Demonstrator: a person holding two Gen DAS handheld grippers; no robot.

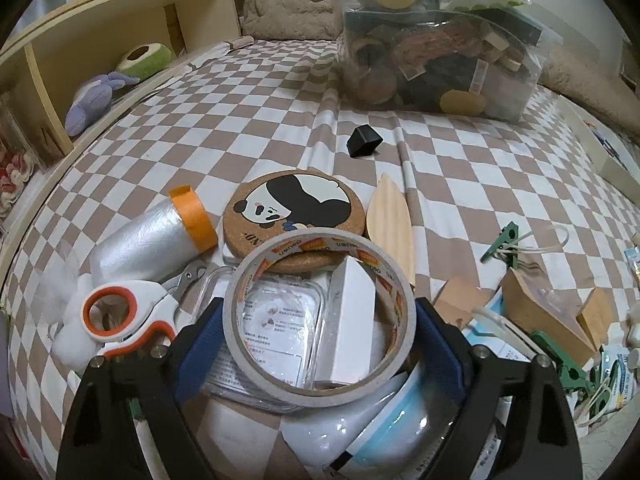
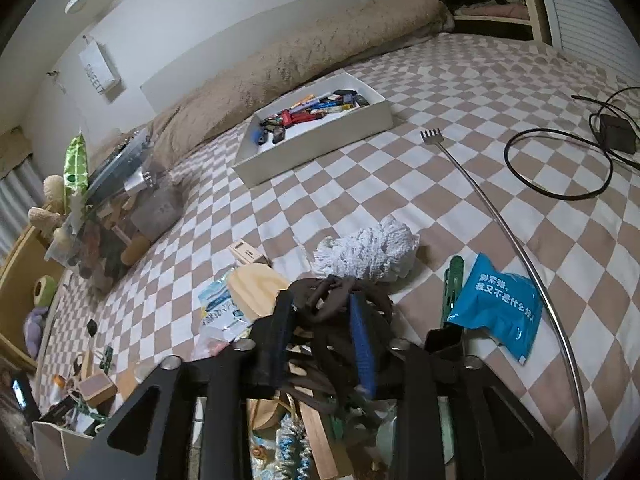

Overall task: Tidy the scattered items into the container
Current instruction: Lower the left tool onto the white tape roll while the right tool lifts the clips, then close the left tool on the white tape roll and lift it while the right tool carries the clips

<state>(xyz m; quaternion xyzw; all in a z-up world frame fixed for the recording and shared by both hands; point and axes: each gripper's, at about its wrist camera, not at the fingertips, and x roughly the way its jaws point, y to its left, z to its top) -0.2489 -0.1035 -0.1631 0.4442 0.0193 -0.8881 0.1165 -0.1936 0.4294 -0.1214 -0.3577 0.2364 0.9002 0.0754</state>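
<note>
1. The left gripper [image 1: 318,336] has its jaws spread wide around a roll of white tape [image 1: 318,316]; the blue pads sit at the roll's two sides, though whether they press on it cannot be told.
2. The roll is a thin, pale ring with red and yellow print on its inner core, tilted over a clear lidded box [image 1: 264,332] and a white block [image 1: 352,320].
3. Just past the roll lie a cork panda coaster [image 1: 294,216] and a leaf-shaped wooden piece [image 1: 390,224]; to the gripper's left, orange-handled scissors [image 1: 128,316] and a film roll with an orange end [image 1: 156,236].
4. Farther ahead a small black piece [image 1: 365,141] lies alone, and beyond it stands the clear container [image 1: 436,48], already crammed with items.
5. The right gripper [image 2: 324,320] has its jaws partly closed around a tangle of dark brown cord [image 2: 336,300].
6. Ahead of it lies a white knitted bundle [image 2: 368,252]; to its right, a blue packet [image 2: 496,308] and a long metal back scratcher [image 2: 516,232].
7. Farther off sits a white tray [image 2: 320,140] of small items, with open checkered bed [image 2: 460,92] all around it.
</note>
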